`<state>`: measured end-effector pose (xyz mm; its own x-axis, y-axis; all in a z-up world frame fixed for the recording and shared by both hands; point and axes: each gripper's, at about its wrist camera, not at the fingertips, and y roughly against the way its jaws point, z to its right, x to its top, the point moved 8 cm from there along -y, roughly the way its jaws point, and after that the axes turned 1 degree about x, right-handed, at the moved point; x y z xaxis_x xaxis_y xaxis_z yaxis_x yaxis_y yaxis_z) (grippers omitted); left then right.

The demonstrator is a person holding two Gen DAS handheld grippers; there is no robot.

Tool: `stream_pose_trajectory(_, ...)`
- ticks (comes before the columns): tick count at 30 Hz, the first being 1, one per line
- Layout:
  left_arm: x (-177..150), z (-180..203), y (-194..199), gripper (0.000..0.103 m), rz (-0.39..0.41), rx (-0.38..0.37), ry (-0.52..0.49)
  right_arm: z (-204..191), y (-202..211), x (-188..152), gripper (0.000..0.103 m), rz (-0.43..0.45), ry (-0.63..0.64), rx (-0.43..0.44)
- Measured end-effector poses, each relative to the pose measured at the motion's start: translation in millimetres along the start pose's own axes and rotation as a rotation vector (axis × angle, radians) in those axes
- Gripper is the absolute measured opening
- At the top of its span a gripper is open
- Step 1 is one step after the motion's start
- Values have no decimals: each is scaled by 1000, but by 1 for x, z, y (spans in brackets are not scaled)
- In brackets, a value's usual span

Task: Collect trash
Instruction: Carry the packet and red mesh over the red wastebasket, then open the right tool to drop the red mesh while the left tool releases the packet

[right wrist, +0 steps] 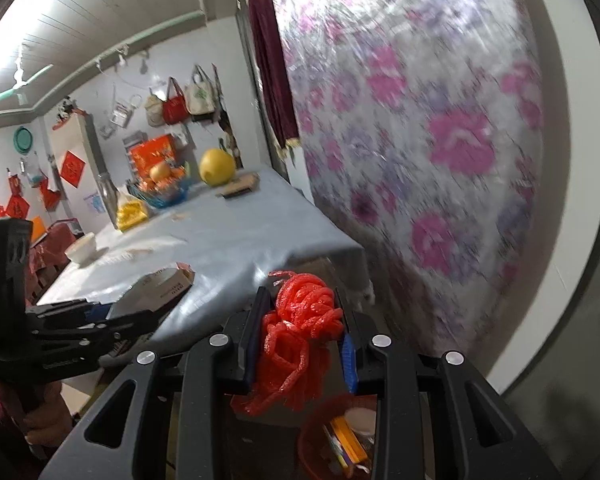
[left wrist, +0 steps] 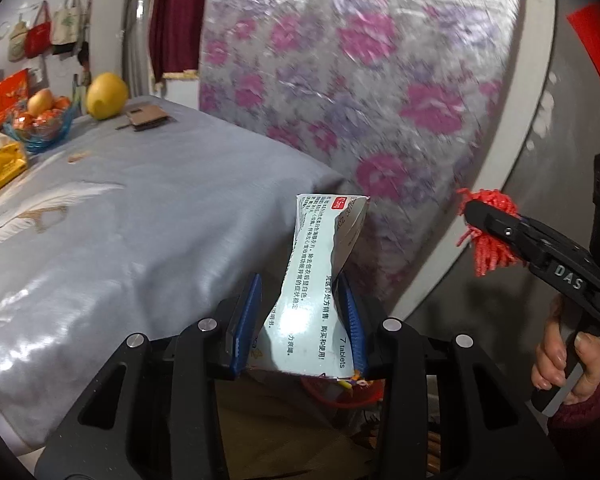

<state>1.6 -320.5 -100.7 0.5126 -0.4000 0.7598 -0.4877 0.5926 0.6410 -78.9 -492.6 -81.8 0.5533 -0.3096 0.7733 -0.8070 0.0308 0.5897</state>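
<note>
Above red bin: medicine box clamped by left gripper, red string by right gripper (carry step); release over bin judged next.

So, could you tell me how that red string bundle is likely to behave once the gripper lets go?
The string bundle looks floppy: loops sag below the right gripper. It is probably light, being loose cord. It may snag on the pads rather than slip, and should drop limply toward the red bin below.
</note>
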Motion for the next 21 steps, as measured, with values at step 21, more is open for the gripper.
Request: stream_pose_trajectory(21, -29, 39, -52, 40, -144, -45, -75, 96, -110, -163, 43, -409, -169, -105)
